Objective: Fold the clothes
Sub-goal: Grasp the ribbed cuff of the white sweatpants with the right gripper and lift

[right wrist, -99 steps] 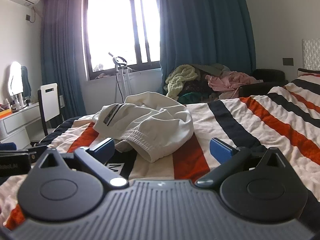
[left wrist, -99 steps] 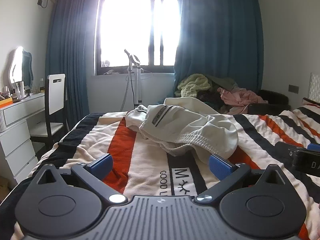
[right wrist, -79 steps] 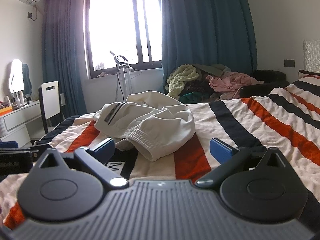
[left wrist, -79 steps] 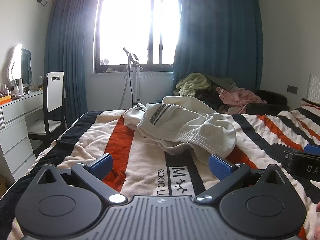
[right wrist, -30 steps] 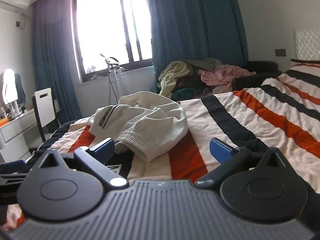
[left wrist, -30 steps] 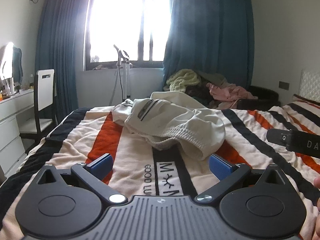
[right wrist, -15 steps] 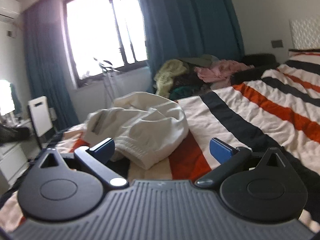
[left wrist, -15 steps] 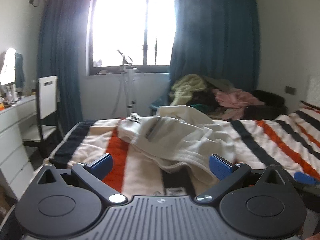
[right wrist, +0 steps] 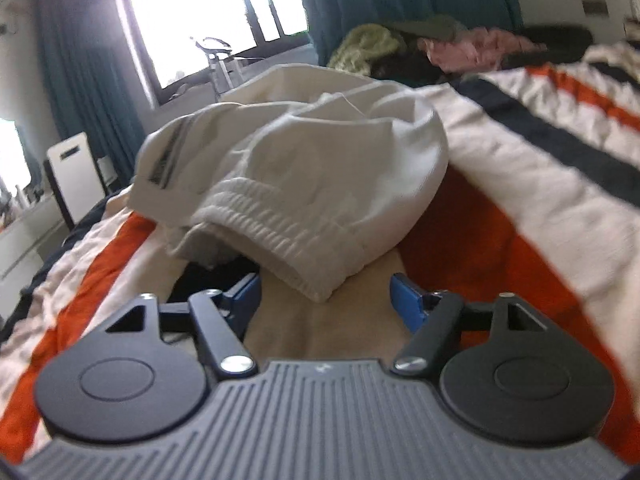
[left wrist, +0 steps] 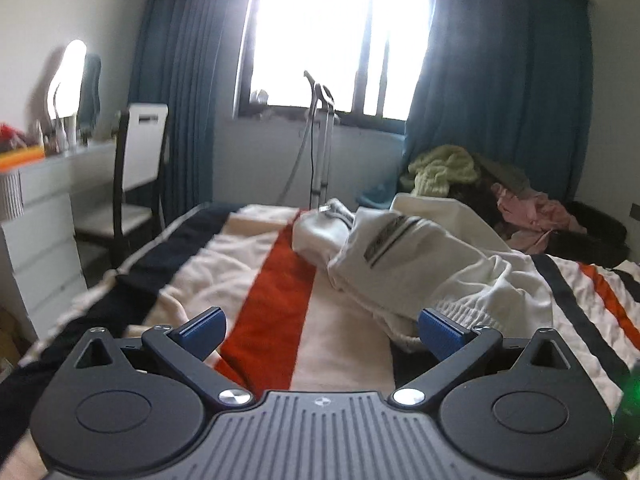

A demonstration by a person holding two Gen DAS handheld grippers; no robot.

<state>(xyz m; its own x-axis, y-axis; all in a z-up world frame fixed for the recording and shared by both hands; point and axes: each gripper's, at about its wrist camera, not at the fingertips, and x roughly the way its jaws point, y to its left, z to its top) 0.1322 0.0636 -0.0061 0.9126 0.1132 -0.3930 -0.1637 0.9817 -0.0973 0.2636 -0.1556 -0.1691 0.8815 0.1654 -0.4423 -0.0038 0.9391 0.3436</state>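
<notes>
Tools poised over a striped bed: the right tool (right wrist: pixel 326 290) hovers with its blue-tipped fingers (right wrist: pixel 404 298) spread apart, empty, the ribbed waistband (right wrist: pixel 276 236) of a crumpled white garment (right wrist: pixel 320 164) just ahead of the gap between them. The left tool (left wrist: pixel 320 330) is likewise spread wide and holding nothing, its right finger (left wrist: pixel 440 332) just beside the same garment's (left wrist: pixel 440 268) elastic hem. The garment lies bunched on the orange, black and cream bedspread (left wrist: pixel 276 300), toward the foot edge of the bed. Beyond that edge stand a garment steamer (left wrist: pixel 322 140), a white chair (left wrist: pixel 136 160) and blue curtains (left wrist: pixel 500 92) flanking a bright window (left wrist: pixel 340 32). A heap of other clothes (left wrist: pixel 480 176) sits past the bed's far right corner.
</notes>
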